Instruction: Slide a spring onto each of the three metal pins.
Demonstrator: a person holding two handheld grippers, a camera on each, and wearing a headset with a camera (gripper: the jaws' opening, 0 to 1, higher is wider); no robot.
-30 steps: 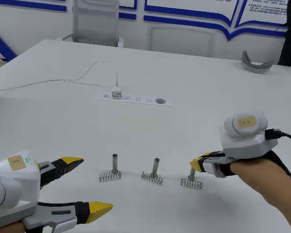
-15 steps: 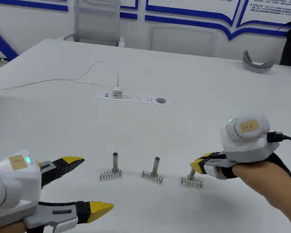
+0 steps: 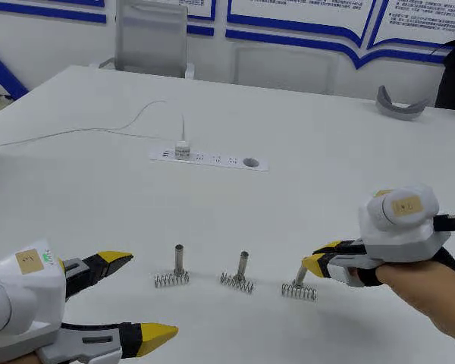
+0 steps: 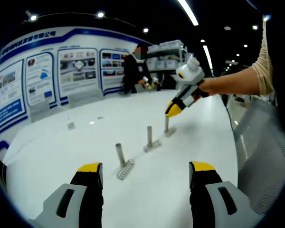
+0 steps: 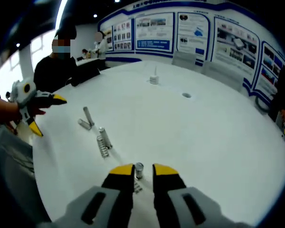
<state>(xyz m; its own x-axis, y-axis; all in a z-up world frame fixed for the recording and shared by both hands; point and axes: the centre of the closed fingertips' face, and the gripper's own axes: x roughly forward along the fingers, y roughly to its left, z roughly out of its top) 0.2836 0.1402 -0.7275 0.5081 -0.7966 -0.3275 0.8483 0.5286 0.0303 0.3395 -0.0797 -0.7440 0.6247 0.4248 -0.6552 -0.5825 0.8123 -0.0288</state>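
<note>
Three short metal pins stand in a row on the white table: the left pin, the middle pin and the right pin. At each pin's foot lies a spring: the left spring, the middle spring and the right spring. My right gripper is at the top of the right pin. In the right gripper view its jaws are drawn in to a narrow gap, with the right pin's top between them. My left gripper stands open and holds nothing, on the near side of the left pin.
A white power strip with a plugged adapter and a thin cable lies further back on the table. A grey curved object sits at the far right. A grey chair stands behind the table. People stand beyond the table's edge in the gripper views.
The head camera has shifted a little, so the whole picture has moved. The right gripper has stayed at the right pin's top, and the left gripper has stayed open.
</note>
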